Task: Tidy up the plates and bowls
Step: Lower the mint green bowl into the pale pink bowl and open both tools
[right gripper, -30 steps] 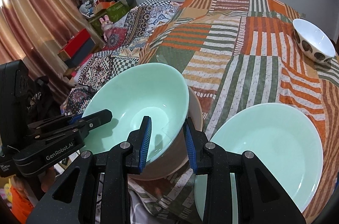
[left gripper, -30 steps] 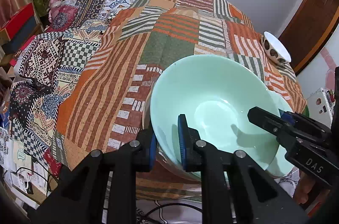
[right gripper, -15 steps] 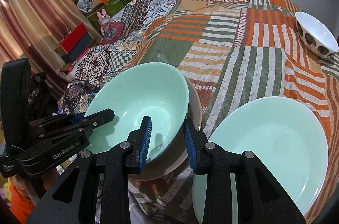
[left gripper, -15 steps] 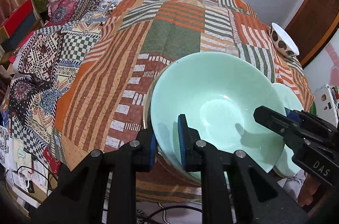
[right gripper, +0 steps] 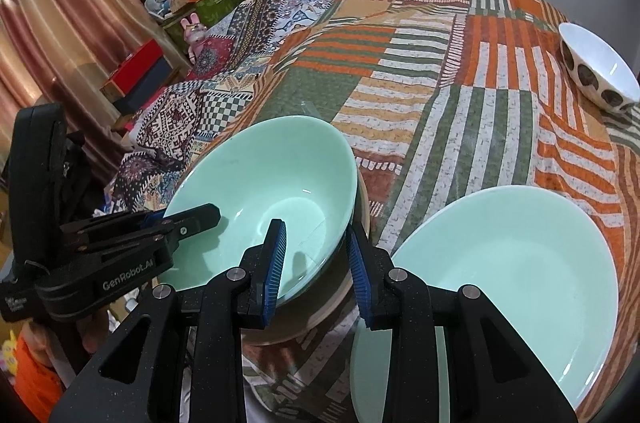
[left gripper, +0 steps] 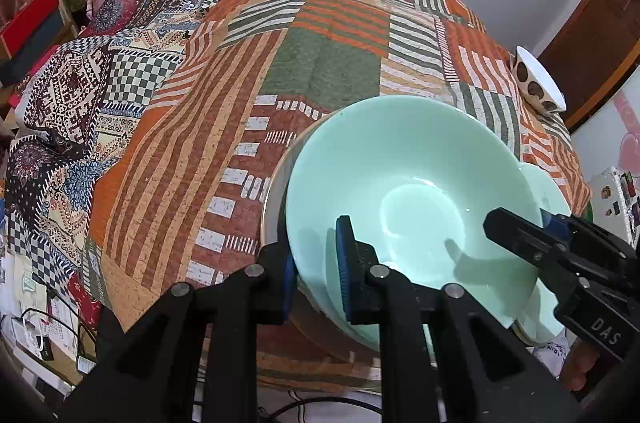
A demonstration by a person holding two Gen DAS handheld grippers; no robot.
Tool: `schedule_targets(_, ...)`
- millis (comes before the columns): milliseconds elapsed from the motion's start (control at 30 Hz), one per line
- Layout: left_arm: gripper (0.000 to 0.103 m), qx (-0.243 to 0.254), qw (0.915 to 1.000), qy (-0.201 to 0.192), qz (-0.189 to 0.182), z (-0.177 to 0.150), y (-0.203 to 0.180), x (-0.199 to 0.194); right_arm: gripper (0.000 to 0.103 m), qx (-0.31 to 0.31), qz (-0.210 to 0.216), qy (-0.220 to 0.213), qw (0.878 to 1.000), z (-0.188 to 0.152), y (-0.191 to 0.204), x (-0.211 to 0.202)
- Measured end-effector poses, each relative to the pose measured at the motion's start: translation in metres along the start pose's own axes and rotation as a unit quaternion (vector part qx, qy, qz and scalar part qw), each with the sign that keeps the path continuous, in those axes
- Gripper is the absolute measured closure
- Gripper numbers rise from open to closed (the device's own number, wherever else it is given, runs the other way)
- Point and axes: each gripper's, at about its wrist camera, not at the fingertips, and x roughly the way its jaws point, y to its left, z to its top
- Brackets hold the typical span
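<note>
The green bowl (left gripper: 404,199) sat nested in a beige bowl (right gripper: 320,311) near the front edge of the quilt (left gripper: 320,71), tilted a little so its far rim rode higher; both grippers had it by opposite rims, probably to steady it level while it settled into the beige one; the left gripper (left gripper: 316,267) was clenched on the rim nearest its own camera, one pad inside the bowl and one outside; the right gripper (right gripper: 316,259) straddled the opposite rim, one finger inside and one outside by the beige bowl, and it seemed to pinch the wall, though the outer pad's contact was hard to confirm; just right of the green bowl lay a green plate (right gripper: 516,283), flat on the quilt and apart from the stack, likely awaiting its own pile; well beyond the green bowl, at the far right edge of the quilt, a spotted bowl (right gripper: 600,71) stood alone, tipped slightly on the soft cloth; judging by this, the stacking step looked almost done, with release the next call, and the soft quilt could let the stack rock once freed.
</note>
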Motion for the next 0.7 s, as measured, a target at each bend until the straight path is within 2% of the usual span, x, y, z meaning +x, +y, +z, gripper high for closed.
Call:
schedule_targets(200, 0.087, 0.019, 0.9996, -0.006, 0.020, -0.002, -0.006, 0.002, 0.072, -0.037, -0.034, -0.009, 0.999, 0.005, 0.006, -0.006)
schedule_targets(433, 0.087, 0.027, 0.9993, -0.007, 0.025, -0.001, -0.007, 0.000, 0.072, -0.032, -0.032, -0.007, 0.999, 0.001, 0.000, -0.007)
schedule_targets(600, 0.078, 0.048, 0.9981, 0.005, 0.037, -0.003, -0.017, -0.004, 0.071, -0.030, -0.030, -0.006, 0.999, -0.002, -0.002, -0.007)
schedule_targets(700, 0.067, 0.072, 0.9955, 0.002, 0.061, -0.004, -0.027, -0.006, 0.071, -0.025, -0.025, -0.001, 0.999, -0.004, -0.002, -0.005)
